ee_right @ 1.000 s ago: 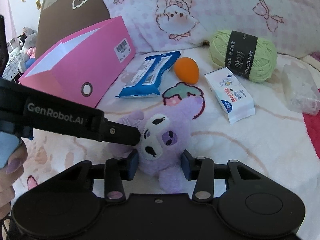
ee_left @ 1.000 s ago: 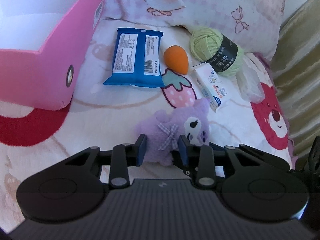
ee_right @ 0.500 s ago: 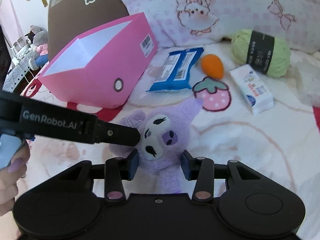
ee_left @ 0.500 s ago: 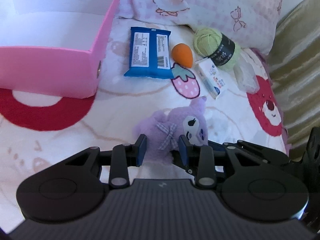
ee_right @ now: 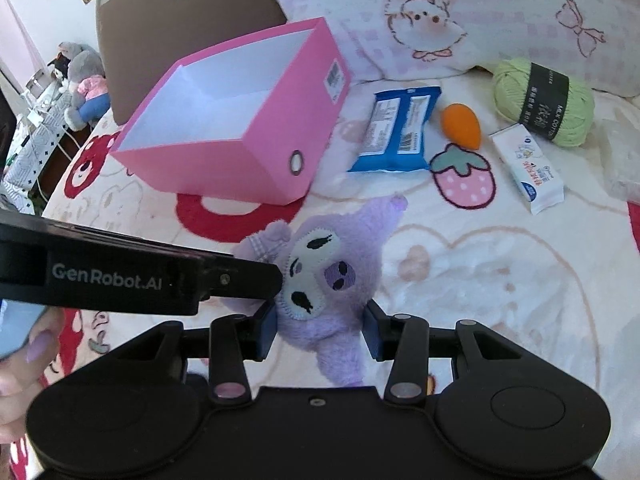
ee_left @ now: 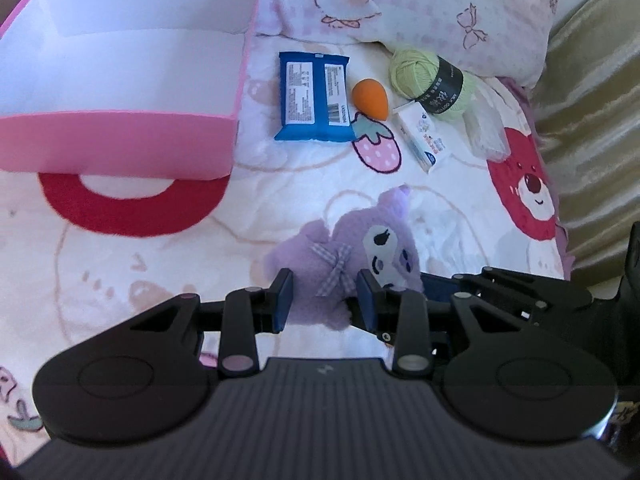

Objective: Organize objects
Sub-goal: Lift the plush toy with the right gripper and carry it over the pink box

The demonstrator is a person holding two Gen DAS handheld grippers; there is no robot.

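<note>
A purple plush toy (ee_left: 360, 252) with a white face hangs above the patterned blanket, gripped from two sides. My left gripper (ee_left: 325, 300) is shut on its body by the checked bow. My right gripper (ee_right: 320, 330) is shut on the plush toy (ee_right: 336, 276) below its head, with the left gripper's black arm (ee_right: 120, 276) reaching in from the left. An open pink box (ee_left: 120, 80) with a white inside stands on the blanket at the upper left, also the pink box (ee_right: 240, 128) in the right wrist view.
On the blanket lie a blue wipes packet (ee_left: 314, 96), an orange egg-shaped sponge (ee_left: 370, 98), a green yarn ball (ee_left: 432, 78), a small white carton (ee_left: 422, 136) and a clear plastic bag (ee_left: 486, 132). A pillow (ee_left: 400, 4) lies behind; a brown box (ee_right: 180, 12) stands beyond the pink one.
Both grippers have risen with the plush toy held between them, so the blanket and its objects look smaller. The pink box's open inside has come into view.
</note>
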